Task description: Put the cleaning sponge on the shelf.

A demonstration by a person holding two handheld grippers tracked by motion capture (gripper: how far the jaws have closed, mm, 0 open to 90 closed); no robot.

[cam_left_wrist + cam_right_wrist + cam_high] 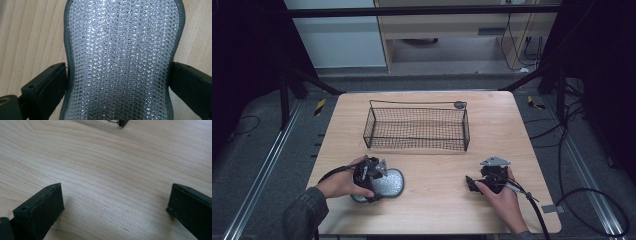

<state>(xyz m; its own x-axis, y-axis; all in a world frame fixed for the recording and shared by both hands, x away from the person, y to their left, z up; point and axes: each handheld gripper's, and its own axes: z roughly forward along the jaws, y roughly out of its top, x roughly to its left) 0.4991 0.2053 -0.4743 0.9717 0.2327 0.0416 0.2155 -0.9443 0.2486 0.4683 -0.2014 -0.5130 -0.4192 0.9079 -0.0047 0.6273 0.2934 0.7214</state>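
A silvery mesh scouring pad [392, 183] with a dark grey rim lies flat on the wooden table [439, 167] at the front left. My left gripper [371, 186] is down over it and open. In the left gripper view the pad [120, 50] runs up between the two jaws, which stand on either side of its narrow waist, close to or just touching its rim. My right gripper [472, 184] rests open at the front right, held by a hand. The right gripper view has bare wood between the fingers of that gripper [116, 202].
A black wire-mesh basket [416, 145] stands at the middle back of the table, with nothing visible inside; its corner [122, 123] shows at the top of the right gripper view. Cables trail off the table's right side. Dark frame struts flank the table.
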